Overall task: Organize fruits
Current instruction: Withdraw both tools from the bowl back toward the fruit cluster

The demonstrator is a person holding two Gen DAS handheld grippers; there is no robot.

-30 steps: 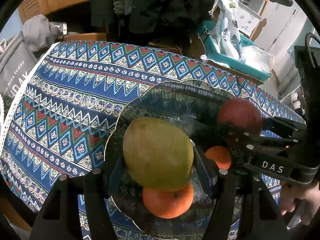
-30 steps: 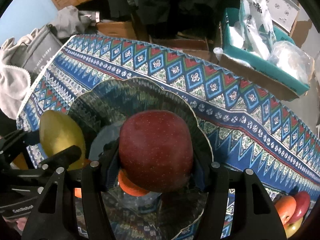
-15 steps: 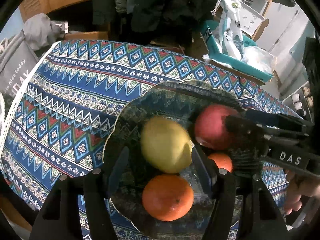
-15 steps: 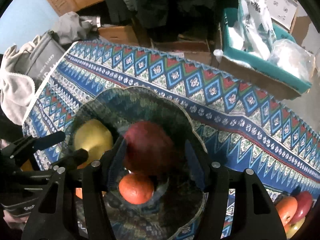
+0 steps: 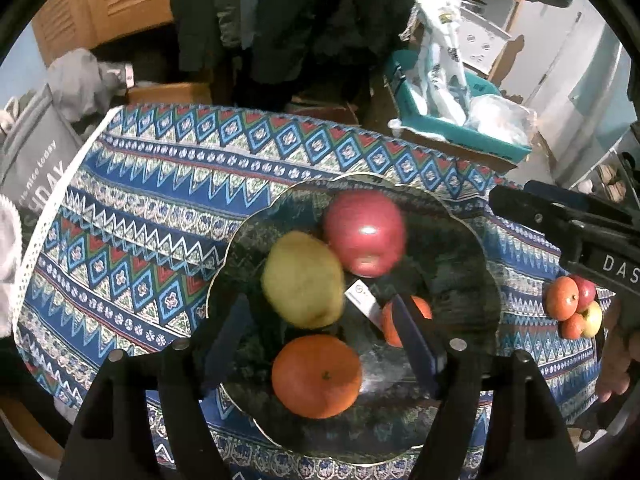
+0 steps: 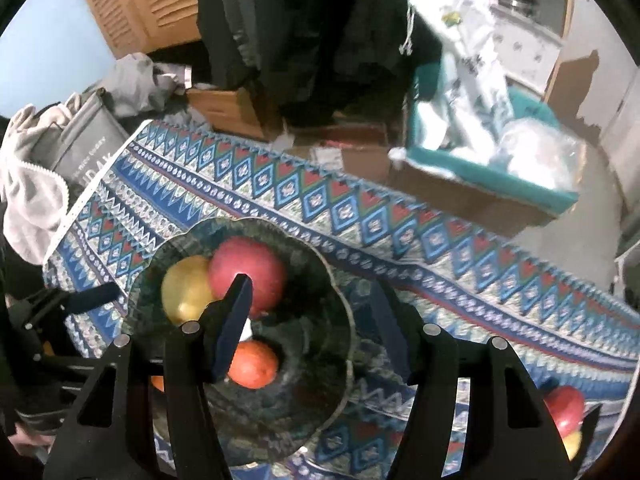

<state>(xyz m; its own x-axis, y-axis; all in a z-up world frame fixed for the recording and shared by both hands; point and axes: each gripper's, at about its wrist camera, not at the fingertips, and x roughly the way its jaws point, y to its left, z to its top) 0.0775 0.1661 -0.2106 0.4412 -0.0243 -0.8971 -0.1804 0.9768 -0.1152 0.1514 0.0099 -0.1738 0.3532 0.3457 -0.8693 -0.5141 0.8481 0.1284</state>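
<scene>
Both grippers hang over the glass bowl and neither grips a thing! The left gripper has its jaws spread wide above the near half of the bowl, nothing between the pads. Just ahead of its jaws lies the yellow mango, leaning against the red apple a little farther on and to the right. Right below the gap between the jaws sits the big orange, and the smaller orange peeks out from behind the right finger.

From the right wrist camera the right gripper is spread open too, empty, hovering over the bowl's right rim. Its left finger crosses in front of the apple and the small orange; the mango lies off to the left of that finger, touching the apple.

The bowl rests on the patterned tablecloth. Well off to the right of the left gripper's jaws, outside the bowl, a small heap of loose fruit waits on the cloth. Beyond the table's far edge a teal box holds plastic bags
</scene>
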